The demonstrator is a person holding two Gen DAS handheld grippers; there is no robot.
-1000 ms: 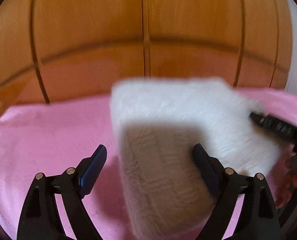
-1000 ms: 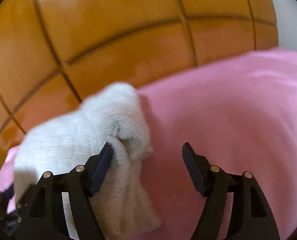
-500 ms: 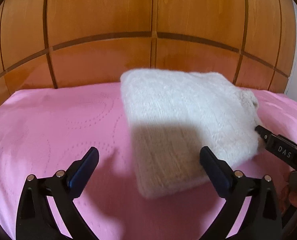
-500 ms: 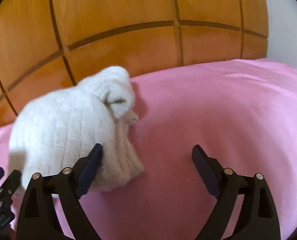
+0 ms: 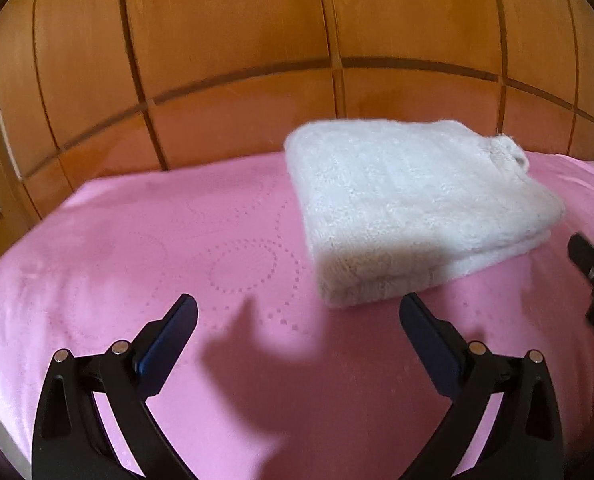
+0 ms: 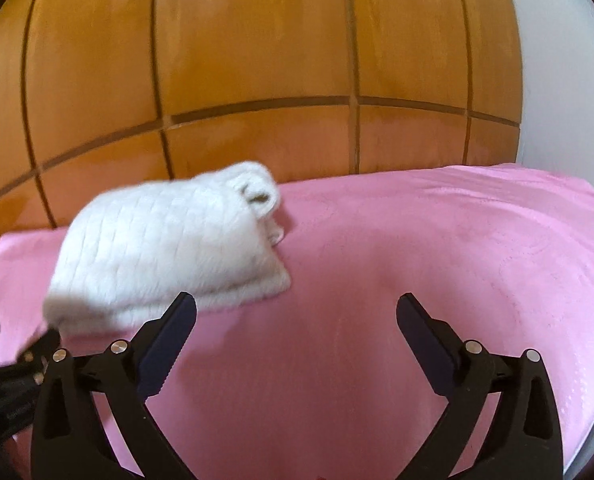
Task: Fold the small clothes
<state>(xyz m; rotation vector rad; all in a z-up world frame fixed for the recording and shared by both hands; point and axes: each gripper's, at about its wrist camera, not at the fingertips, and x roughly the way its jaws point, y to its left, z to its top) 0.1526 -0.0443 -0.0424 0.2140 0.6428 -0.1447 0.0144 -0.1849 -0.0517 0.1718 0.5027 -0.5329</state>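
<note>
A white fuzzy knit garment [image 5: 413, 208] lies folded into a thick rectangle on the pink bedspread [image 5: 145, 248]. In the right wrist view the garment [image 6: 165, 248] sits to the left, with a rolled end at its far corner. My left gripper [image 5: 297, 320] is open and empty, held back from the garment's near edge. My right gripper [image 6: 297, 316] is open and empty, to the right of the garment over bare bedspread [image 6: 437, 256]. The right gripper's tip shows at the right edge of the left wrist view [image 5: 593, 272].
A panelled wooden headboard [image 5: 297, 60] rises right behind the bed. A white wall [image 6: 557, 80] stands at the far right. The bed's left edge [image 5: 1, 280] drops off at the left.
Both grippers have let go of the garment and pulled back from it. The garment has dropped from a raised fold to lying flat and folded on the bedspread.
</note>
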